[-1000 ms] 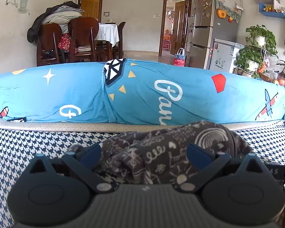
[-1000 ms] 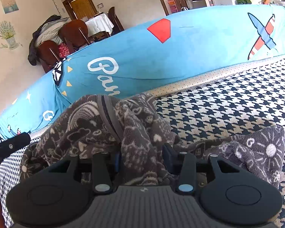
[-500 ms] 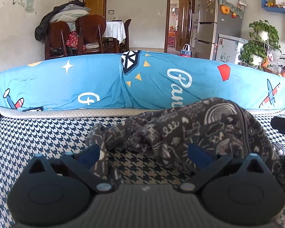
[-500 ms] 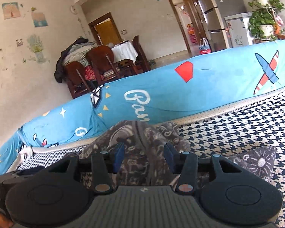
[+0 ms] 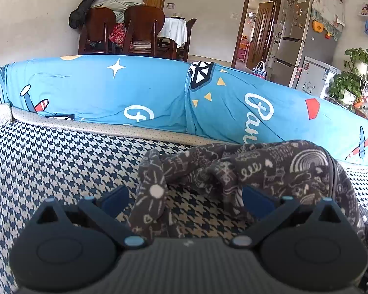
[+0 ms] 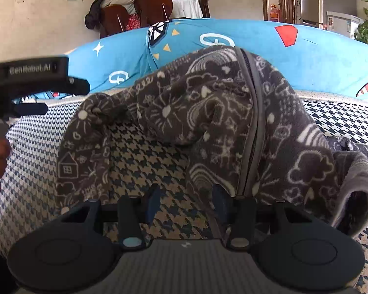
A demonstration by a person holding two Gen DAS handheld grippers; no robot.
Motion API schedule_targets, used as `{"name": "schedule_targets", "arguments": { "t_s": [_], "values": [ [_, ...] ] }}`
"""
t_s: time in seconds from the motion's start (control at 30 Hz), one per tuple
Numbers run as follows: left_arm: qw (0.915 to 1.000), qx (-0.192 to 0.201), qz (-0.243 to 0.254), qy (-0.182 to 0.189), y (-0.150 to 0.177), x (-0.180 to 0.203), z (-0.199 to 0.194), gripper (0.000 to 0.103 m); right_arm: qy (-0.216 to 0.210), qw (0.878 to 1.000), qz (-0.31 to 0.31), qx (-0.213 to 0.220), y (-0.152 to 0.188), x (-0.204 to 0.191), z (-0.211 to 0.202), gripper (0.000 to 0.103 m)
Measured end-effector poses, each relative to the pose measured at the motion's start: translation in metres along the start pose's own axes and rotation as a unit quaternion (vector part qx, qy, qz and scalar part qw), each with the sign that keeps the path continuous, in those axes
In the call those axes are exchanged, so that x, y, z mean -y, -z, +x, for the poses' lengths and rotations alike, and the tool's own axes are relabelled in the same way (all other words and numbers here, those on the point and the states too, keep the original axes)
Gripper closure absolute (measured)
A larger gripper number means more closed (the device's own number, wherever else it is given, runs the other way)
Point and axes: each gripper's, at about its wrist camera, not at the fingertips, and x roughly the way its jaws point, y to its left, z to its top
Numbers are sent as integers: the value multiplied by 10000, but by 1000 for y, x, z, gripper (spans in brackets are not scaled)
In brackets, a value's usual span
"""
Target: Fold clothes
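— How did the left gripper (image 5: 184, 197) stand?

— Jaws wide apart, pressing nothing. A limp sleeve (image 5: 152, 191) of the dark doodle-print fleece garment (image 5: 277, 171) lay loosely between them on the houndstooth cover (image 5: 49, 161).

— And the right gripper (image 6: 186, 199)?

— About half open. Its right pad (image 6: 219, 199) met the garment's edge by the grey zipper (image 6: 255, 122); I couldn't tell whether it gripped. The fleece humped up just ahead, hiding part of the blue printed bolster (image 6: 306, 56).

— Beyond that?

— Wooden chairs (image 5: 125, 31) piled with coats, a fridge (image 5: 304, 31), and the other gripper's black body (image 6: 29, 73) to the left.
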Motion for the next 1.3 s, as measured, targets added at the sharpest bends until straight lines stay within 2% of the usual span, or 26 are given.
{"name": "schedule_targets", "arguments": {
  "t_s": [0.1, 0.23, 0.3, 0.37, 0.47, 0.53, 0.7, 0.77, 0.97, 1.07, 1.2, 1.3],
  "values": [
    [10000, -12, -49, 37, -1, 0, 0, 0, 242, 9995, -200, 46, 1, -5, 12, 49],
    [9999, -19, -97, 62, -1, -1, 0, 0, 583, 9980, -246, 22, 3, -11, 32, 48],
    [9999, -37, -116, 71, -1, -2, 1, 0, 731, 9967, -360, 11, 3, -17, 41, 39],
    [9999, -54, -124, 70, 0, -2, 1, 0, 886, 9944, -570, 27, 5, -23, 51, 34],
    [9998, -92, -134, 71, 0, -2, 2, 0, 1158, 9891, -914, 45, 9, -30, 64, 35],
    [9998, -129, -125, 57, 1, -3, 3, 0, 1258, 9874, -957, 118, 11, -30, 67, 42],
    [9996, -238, -137, 77, 2, -5, 6, 0, 1414, 9858, -880, 231, 11, -23, 65, 81],
    [9995, -308, -88, 83, 4, -5, 7, 0, 1225, 9903, -598, 252, 7, -14, 58, 86],
    [9985, -507, 197, 36, 20, -10, 14, 0, 384, 9976, 472, 334, -5, 13, 25, 88],
    [9978, -595, 285, -5, 31, -16, 16, 0, -297, 9945, 884, 477, -10, 22, 0, 88],
    [9970, -664, 394, -31, 45, -23, 15, 0, -987, 9869, 996, 792, -8, 21, -32, 88],
    [9964, -722, 440, -21, 55, -28, 14, 0, -1256, 9837, 989, 820, 0, 16, -47, 88]
  ]
}}
